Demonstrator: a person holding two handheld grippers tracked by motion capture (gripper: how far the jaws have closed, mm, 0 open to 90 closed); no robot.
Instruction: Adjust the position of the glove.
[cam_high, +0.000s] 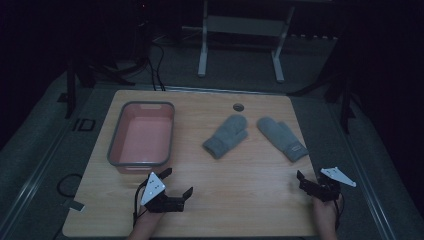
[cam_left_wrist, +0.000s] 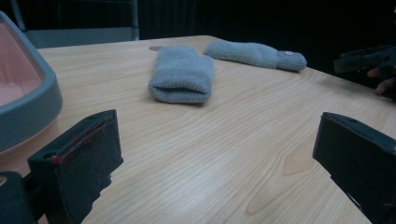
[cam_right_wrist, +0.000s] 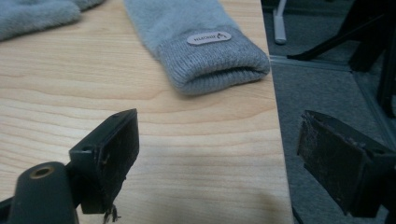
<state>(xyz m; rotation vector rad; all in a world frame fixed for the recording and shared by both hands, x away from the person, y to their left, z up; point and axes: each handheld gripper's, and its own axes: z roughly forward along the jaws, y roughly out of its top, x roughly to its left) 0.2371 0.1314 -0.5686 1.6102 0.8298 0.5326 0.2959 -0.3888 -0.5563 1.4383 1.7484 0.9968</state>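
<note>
The wooden worktop (cam_high: 240, 165) carries a grey-rimmed pink tub (cam_high: 142, 136) on its left half, just beyond the left tongs (cam_high: 176, 184). Right of centre lie two grey mittens, apart from each other. The left mitten (cam_high: 226, 136) runs diagonally, cuff toward the near left and tip toward the far right, well ahead and to the right of the left tongs. The right mitten (cam_high: 283, 138) slants the other way, its labelled cuff toward the near right edge and its tip toward the far left, just ahead of the right tongs (cam_high: 306, 182). Both tongs sit low near the front edge with jaws spread wide and nothing between them. A small round hole (cam_high: 238, 107) sits near the far edge.
</note>
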